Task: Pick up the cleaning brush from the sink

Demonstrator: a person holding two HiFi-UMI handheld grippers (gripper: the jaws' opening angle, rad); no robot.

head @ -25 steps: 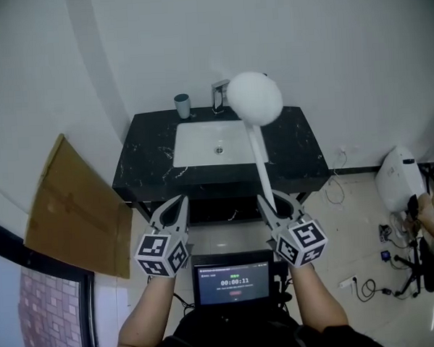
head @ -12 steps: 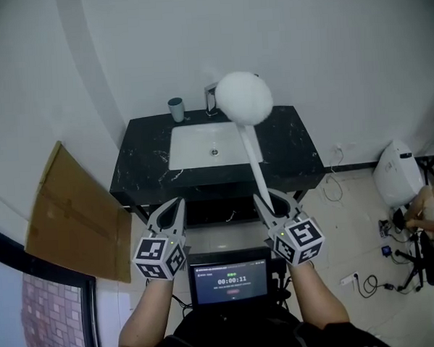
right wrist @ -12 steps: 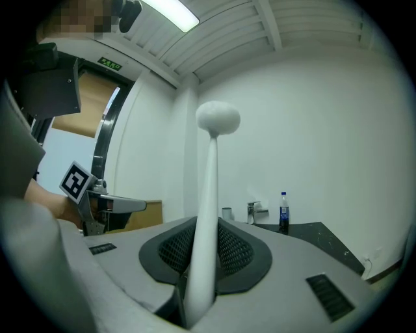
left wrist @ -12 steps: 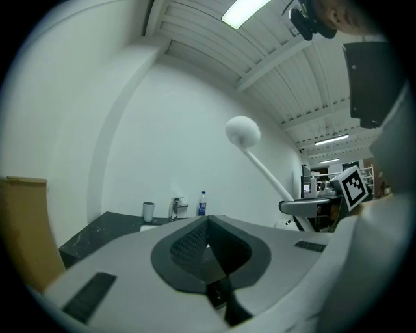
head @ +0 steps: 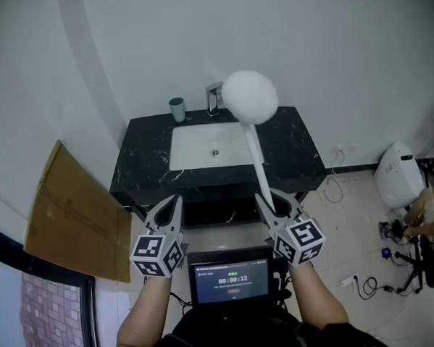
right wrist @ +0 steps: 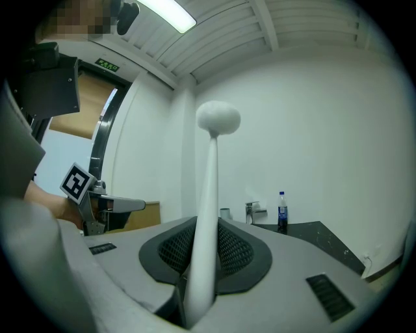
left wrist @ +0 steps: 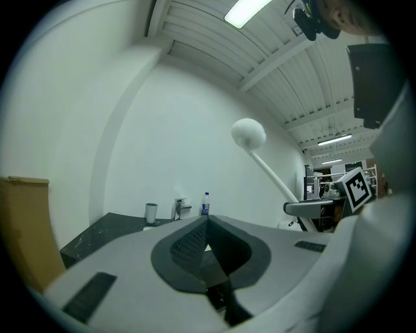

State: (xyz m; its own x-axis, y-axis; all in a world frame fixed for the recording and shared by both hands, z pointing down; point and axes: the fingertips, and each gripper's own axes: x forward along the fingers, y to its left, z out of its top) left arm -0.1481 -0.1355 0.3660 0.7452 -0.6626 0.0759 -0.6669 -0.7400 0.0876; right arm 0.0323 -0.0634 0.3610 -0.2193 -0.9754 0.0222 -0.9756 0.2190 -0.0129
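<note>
Out in front of the vanity, my right gripper (head: 273, 201) is clamped on the lower end of the cleaning brush's (head: 250, 98) handle. Its pads press the shaft from both sides and the jaws are only slightly apart. My left gripper (head: 174, 205) has its jaws together with nothing between them, and it sits beside the right one, apart from the brush. Count: one brush, two grippers, one sink (head: 189, 149), one faucet (head: 214, 97), one cup (head: 177, 109), one bottle (right wrist: 282, 209), one cardboard sheet (head: 77, 209) leaning at left. The brush is out of the sink and held in the air. Its long axis runs from the right jaws up and away toward the wall, with the round white head as the far, highest end. From the head view the head overlaps the counter's (head: 144, 166) back edge by the faucet. From the right gripper view the handle rises almost upright.
</note>
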